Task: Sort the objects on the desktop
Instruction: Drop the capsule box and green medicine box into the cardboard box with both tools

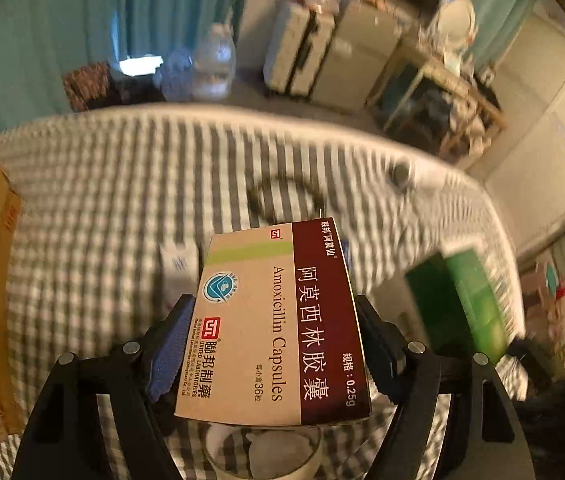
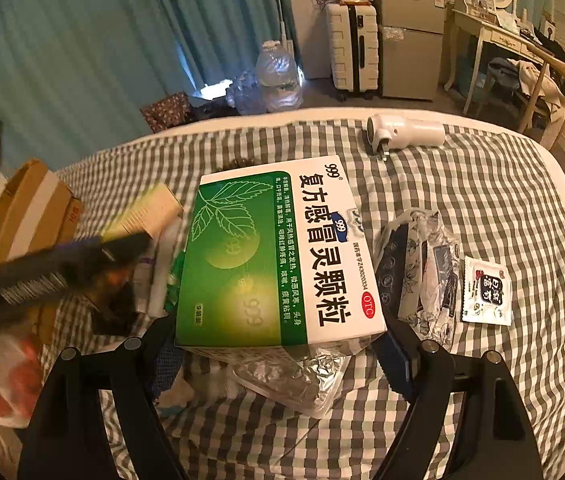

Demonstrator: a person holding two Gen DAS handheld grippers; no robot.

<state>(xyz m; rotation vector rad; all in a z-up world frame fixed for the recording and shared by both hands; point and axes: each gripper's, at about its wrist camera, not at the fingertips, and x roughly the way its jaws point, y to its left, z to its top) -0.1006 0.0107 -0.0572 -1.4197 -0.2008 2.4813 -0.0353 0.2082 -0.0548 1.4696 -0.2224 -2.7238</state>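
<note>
My left gripper (image 1: 274, 344) is shut on a beige and maroon Amoxicillin capsule box (image 1: 274, 320), held above the grey checked cloth (image 1: 102, 208). My right gripper (image 2: 278, 340) is shut on a green and white 999 medicine box (image 2: 274, 256), held above the cloth. That green box also shows blurred at the right of the left wrist view (image 1: 462, 300). The left gripper with the beige box shows blurred at the left of the right wrist view (image 2: 82, 248).
A cardboard box (image 2: 34, 208) stands at the left. On the cloth lie a white plug device (image 2: 406, 132), a floral packet (image 2: 422, 268), a small white sachet (image 2: 486, 292), foil blister packs (image 2: 294, 376) and a dark ring (image 1: 282, 200). A white bowl (image 1: 262, 452) sits below the left gripper.
</note>
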